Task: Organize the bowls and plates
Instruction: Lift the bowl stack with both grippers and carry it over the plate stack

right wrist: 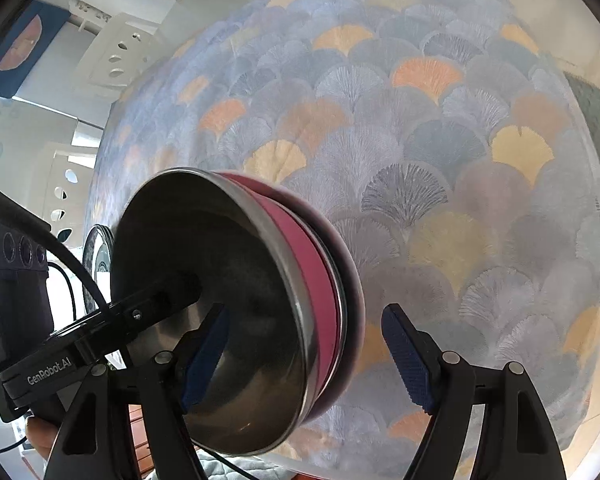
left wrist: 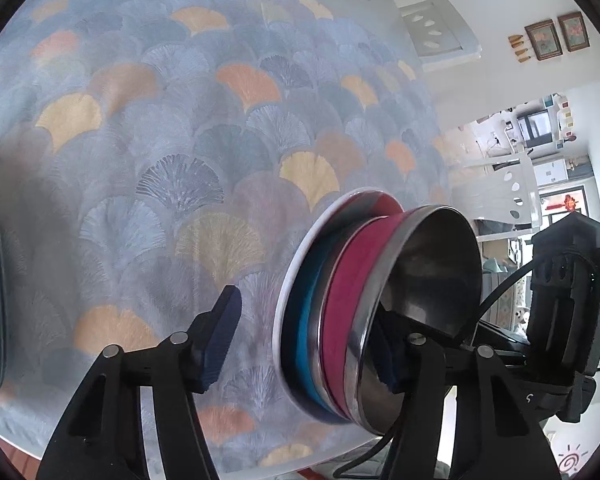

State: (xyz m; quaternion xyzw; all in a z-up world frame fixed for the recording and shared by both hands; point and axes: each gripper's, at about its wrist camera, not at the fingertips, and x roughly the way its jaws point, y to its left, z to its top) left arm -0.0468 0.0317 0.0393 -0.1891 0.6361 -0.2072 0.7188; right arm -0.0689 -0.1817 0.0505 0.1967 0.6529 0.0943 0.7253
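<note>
The left gripper (left wrist: 304, 344) straddles the stacked bowls' (left wrist: 340, 312) rim, jaws half open (contact unclear); the right gripper (right wrist: 308, 356) likewise, from the opposite side.

A: Stack? Steel bowl (right wrist: 220, 300) sits in the pink bowl (right wrist: 320, 288), that in the blue bowl (left wrist: 306, 320), all on the white plate (left wrist: 296, 276), on the fan-patterned tablecloth (left wrist: 160, 160).
B: Right-wrist view: stack at 8 o'clock, bare cloth from 12 through 4.
</note>
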